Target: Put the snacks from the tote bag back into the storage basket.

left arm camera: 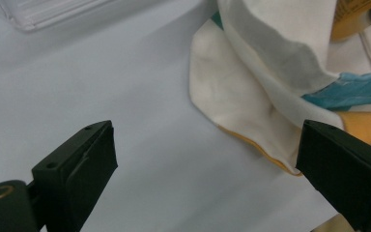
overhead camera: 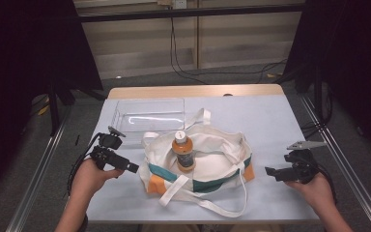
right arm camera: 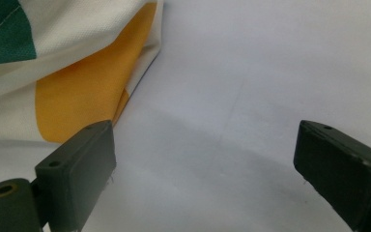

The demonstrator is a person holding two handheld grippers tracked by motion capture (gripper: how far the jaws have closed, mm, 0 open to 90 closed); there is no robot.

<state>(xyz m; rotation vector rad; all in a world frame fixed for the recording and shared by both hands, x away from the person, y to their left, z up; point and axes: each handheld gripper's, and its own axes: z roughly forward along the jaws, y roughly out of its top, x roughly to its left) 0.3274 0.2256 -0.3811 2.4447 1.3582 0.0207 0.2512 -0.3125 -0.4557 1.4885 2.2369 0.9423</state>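
Bag (overhead camera: 207,164): cream canvas tote with green band and orange corners, lying mid-table, mouth slumped open, straps trailing toward 6 o'clock.
Bottle (overhead camera: 184,151): orange-capped, upright inside the bag.
Left gripper (overhead camera: 125,166): at the bag's 9 o'clock — jaws wide, holding nothing.
Right gripper (overhead camera: 274,172): at 3 o'clock — jaws wide, holding nothing.
Tray (overhead camera: 121,112): clear, at 11 o'clock.

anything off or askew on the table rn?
Mostly tidy. One oddity: the orange-capped bottle lies on top of the rumpled tote bag rather than inside it, and the bag's straps sprawl loose toward the table's near edge. No spill or damage visible.
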